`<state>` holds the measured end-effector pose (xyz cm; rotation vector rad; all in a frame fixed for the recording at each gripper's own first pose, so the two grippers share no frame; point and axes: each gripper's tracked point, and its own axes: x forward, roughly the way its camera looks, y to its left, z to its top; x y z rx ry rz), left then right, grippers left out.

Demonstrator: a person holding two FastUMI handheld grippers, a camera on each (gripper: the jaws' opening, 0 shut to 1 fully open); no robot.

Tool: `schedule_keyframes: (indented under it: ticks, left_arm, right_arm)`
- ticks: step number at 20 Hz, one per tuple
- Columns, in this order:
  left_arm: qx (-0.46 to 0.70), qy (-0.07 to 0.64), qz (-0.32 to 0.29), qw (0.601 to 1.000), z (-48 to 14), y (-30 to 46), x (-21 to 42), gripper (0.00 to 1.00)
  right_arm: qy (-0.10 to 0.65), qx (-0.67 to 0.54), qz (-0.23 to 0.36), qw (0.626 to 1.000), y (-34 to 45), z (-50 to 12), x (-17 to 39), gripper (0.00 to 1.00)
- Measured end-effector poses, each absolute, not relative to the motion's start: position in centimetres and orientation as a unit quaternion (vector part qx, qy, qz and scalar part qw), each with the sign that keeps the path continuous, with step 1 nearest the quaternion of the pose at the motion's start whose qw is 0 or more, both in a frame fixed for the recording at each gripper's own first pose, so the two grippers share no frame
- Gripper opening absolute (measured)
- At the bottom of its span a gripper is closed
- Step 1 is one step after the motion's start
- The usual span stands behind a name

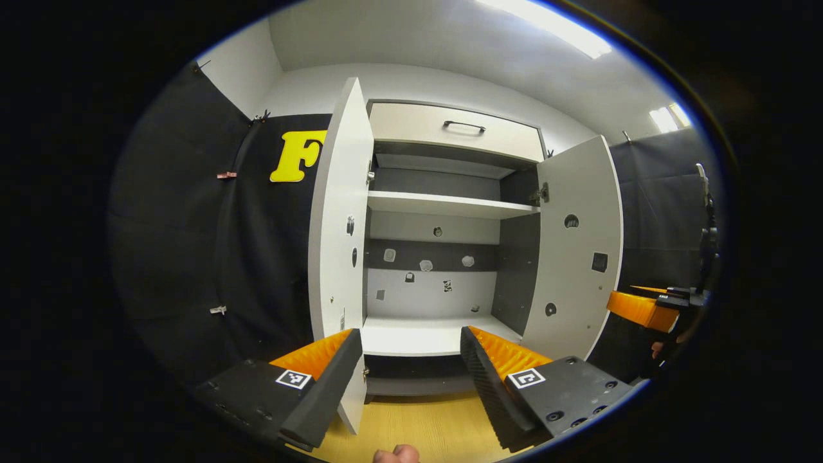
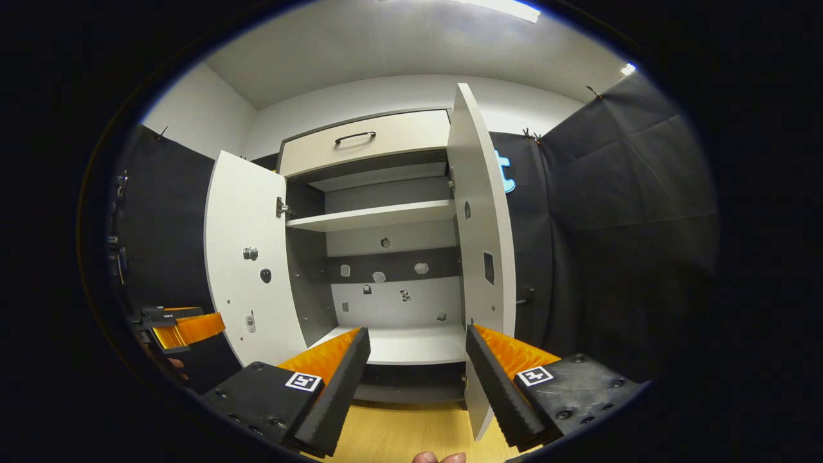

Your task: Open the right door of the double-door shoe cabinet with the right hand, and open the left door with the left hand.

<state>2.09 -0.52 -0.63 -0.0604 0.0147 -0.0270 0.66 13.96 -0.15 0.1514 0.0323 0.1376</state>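
The white double-door shoe cabinet (image 1: 443,206) stands in front of me with both doors swung open. In the left gripper view the left door (image 1: 341,212) is edge-on, and its lower edge sits just inside the left finger of my open left gripper (image 1: 410,334). The right door (image 1: 575,244) hangs open beyond, with my right gripper (image 1: 633,305) beside it. In the right gripper view the right door (image 2: 479,218) is edge-on, its bottom corner close against the right finger of my open right gripper (image 2: 418,334). The left door (image 2: 247,257) is open, with the left gripper (image 2: 186,329) low beside it.
A drawer with a dark handle (image 1: 463,127) tops the cabinet. Inside are a shelf (image 1: 450,206) and a bare bottom board (image 1: 424,334). Wooden floor (image 1: 418,424) lies below. Black cloth walls (image 1: 193,244) close in on both sides. A person's fingertip (image 1: 395,454) shows at the bottom.
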Motion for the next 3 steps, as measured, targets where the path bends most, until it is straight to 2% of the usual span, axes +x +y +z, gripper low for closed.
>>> schedule_keyframes:
  ticks: [3]
  left_arm:
    - [-0.027,0.006,-0.014,1.0,-0.61,-0.62,1.94,0.95]
  right_arm:
    - [0.015,0.077,0.069,0.995,14.01,0.0,0.39,0.94]
